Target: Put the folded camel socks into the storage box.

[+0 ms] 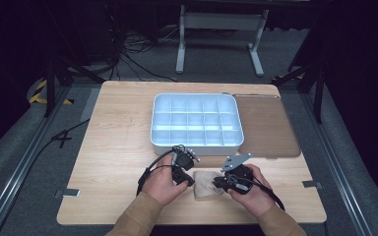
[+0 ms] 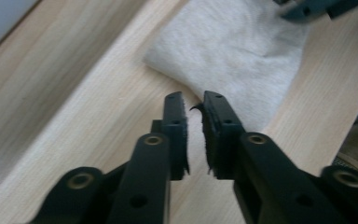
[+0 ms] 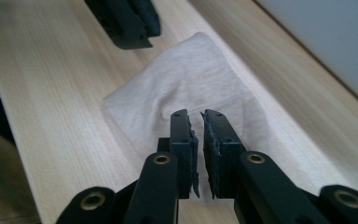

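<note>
**Two grippers at a folded cloth**

The left gripper (image 2: pixel 193 105) has its jaws a little apart with nothing between them; its tips are just at the near edge of the folded beige cloth (image 2: pixel 233 51). The right gripper (image 3: pixel 195 122) has only a thin gap between its jaws and hangs over the cloth (image 3: pixel 182 88); I cannot tell if it pinches the fabric. The cloth (image 1: pixel 207 185) lies on the wooden table (image 1: pixel 113 137), near the front edge, between both hands. Farther away stands a white compartment tray (image 1: pixel 195 120), and to its right a brown mat (image 1: pixel 268 128).
</note>
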A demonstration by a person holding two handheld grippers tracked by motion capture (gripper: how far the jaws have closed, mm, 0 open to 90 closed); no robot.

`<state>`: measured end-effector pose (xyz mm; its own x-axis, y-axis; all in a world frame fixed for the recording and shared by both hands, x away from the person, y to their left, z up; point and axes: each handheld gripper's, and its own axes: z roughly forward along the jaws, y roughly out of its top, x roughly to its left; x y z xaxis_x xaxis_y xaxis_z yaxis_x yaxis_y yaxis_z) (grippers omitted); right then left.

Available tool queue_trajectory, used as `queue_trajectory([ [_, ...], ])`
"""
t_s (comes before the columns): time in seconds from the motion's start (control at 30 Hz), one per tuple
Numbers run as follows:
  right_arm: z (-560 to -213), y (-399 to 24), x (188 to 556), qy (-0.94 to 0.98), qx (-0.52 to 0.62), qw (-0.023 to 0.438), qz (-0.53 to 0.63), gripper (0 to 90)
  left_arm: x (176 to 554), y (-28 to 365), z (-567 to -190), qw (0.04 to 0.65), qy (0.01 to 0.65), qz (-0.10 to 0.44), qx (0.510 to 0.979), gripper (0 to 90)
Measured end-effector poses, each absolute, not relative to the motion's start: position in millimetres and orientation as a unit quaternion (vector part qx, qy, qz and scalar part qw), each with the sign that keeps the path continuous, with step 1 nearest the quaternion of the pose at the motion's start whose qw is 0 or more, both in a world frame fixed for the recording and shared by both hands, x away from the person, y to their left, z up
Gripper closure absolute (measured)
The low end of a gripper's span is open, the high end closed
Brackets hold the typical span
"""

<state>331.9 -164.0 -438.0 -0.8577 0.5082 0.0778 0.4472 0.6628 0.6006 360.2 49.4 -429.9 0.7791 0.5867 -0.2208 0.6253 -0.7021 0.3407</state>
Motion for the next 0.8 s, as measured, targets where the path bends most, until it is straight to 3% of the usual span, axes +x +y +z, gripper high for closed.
queue_trajectory([
  [0.33,-452,-158,334,0.913,0.271,0.032,0.303,85.0,362,54,-441,0.194,0.335,-0.054,0.920,71.9],
  [0.8,-454,-159,332,0.914,0.268,0.036,0.302,85.9,360,44,-446,0.190,0.312,-0.046,0.930,78.1],
])
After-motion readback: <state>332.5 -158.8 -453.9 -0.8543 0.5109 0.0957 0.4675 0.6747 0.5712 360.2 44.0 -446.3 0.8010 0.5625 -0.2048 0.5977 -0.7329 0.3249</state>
